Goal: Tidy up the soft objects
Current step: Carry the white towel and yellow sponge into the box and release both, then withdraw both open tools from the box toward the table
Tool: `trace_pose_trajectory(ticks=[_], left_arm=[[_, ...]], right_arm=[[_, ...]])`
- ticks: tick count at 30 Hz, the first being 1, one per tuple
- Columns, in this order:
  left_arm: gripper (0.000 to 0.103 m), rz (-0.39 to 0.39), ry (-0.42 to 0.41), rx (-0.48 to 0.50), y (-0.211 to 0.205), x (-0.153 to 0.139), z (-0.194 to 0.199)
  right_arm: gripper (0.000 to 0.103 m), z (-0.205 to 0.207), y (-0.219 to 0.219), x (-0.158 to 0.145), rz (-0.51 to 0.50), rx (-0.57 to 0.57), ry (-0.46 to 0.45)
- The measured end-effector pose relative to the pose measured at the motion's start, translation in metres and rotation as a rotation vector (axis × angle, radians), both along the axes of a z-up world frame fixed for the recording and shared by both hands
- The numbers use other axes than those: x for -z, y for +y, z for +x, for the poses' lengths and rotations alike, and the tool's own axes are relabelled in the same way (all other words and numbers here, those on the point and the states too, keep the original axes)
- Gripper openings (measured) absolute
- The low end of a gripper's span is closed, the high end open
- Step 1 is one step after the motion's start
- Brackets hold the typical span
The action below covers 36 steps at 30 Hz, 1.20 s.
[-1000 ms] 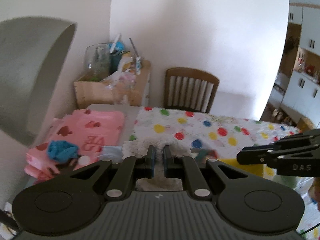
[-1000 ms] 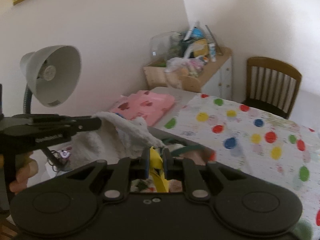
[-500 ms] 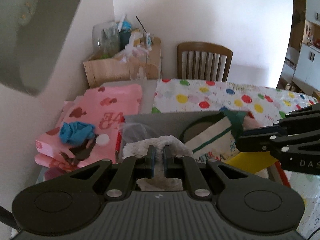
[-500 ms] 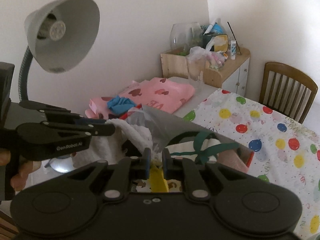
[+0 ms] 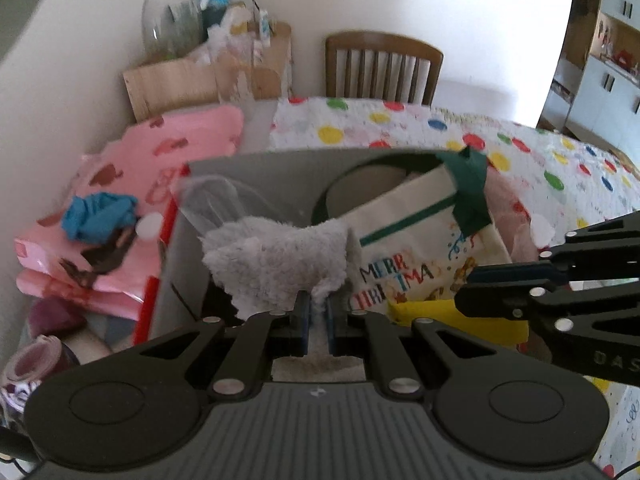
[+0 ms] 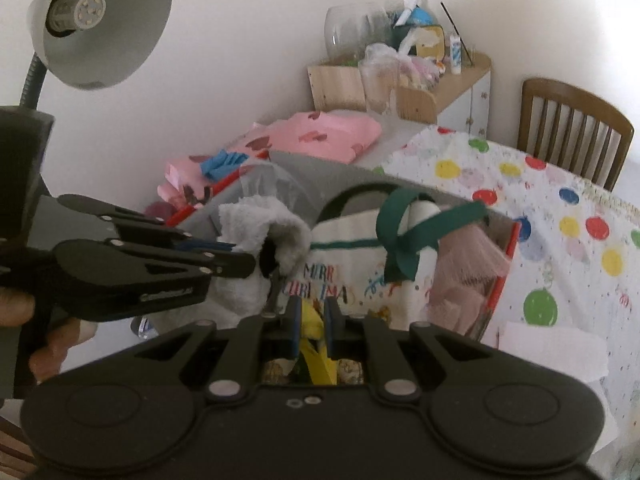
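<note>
My left gripper (image 5: 316, 302) is shut on a fluffy grey-white cloth (image 5: 276, 260), which bunches up over the near left corner of a grey box (image 5: 256, 168) with red edges. In the right wrist view, the left gripper (image 6: 250, 262) and its fluffy cloth (image 6: 260, 220) are at the left. My right gripper (image 6: 312, 306) is shut on a yellow cloth (image 6: 314, 320), low over the box's near side. The left wrist view has the right gripper (image 5: 466, 288) and yellow cloth (image 5: 440, 316) at the right. A Christmas tote bag (image 5: 416, 240) with green handles (image 6: 400, 232) stands inside the box.
Pink printed bags (image 5: 168, 160) with a blue cloth (image 5: 98, 214) lie left of the box. A grey desk lamp (image 6: 100, 20) hangs over the left. A spotted tablecloth (image 6: 560, 208) covers the table to the right. A wooden shelf (image 6: 400, 76) and a chair (image 5: 384, 68) stand behind.
Both grippers have sunk towards the grey box and tipped downward, each still shut on its cloth. The box and tote bag now fill more of both views.
</note>
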<state>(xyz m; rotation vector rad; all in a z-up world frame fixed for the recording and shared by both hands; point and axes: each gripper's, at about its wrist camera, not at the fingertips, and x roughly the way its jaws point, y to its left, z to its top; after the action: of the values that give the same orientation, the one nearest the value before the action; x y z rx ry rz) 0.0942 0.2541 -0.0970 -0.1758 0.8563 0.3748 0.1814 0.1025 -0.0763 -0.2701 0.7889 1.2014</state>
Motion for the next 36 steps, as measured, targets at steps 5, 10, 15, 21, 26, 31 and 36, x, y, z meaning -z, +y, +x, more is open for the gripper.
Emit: trace_pose_trajectory(ticks=[5,10,15,21,26,31,36], left_arm=[[0.008,-0.027,0.048,-0.004,0.002,0.01,0.007],[0.008,-0.028,0.063,-0.012,0.002,0.011,0.01],[0.01,-0.025,0.048,-0.035,-0.001,0.006,0.007],[0.013,0.001,0.032,-0.041,-0.01,-0.004,-0.002],[0.033,-0.001,-0.003,-0.057,-0.015,-0.014,-0.011],[0.075,0.028,-0.061,-0.084,-0.022,-0.028,-0.024],[0.075,0.016,-0.104,-0.093,-0.026,-0.044,-0.035]], right_arm=[[0.02,0.0,-0.003,0.001,-0.03,-0.007,0.025],[0.024,-0.002,-0.01,-0.002,-0.052,-0.01,0.058],[0.032,-0.005,-0.024,-0.008,-0.048,-0.021,0.061],[0.04,-0.009,-0.04,-0.017,-0.027,-0.027,0.051],[0.053,-0.011,-0.049,-0.027,-0.009,-0.033,0.027],[0.063,-0.013,-0.057,-0.037,0.011,-0.037,0.01],[0.076,-0.018,-0.067,-0.049,0.024,-0.044,-0.02]])
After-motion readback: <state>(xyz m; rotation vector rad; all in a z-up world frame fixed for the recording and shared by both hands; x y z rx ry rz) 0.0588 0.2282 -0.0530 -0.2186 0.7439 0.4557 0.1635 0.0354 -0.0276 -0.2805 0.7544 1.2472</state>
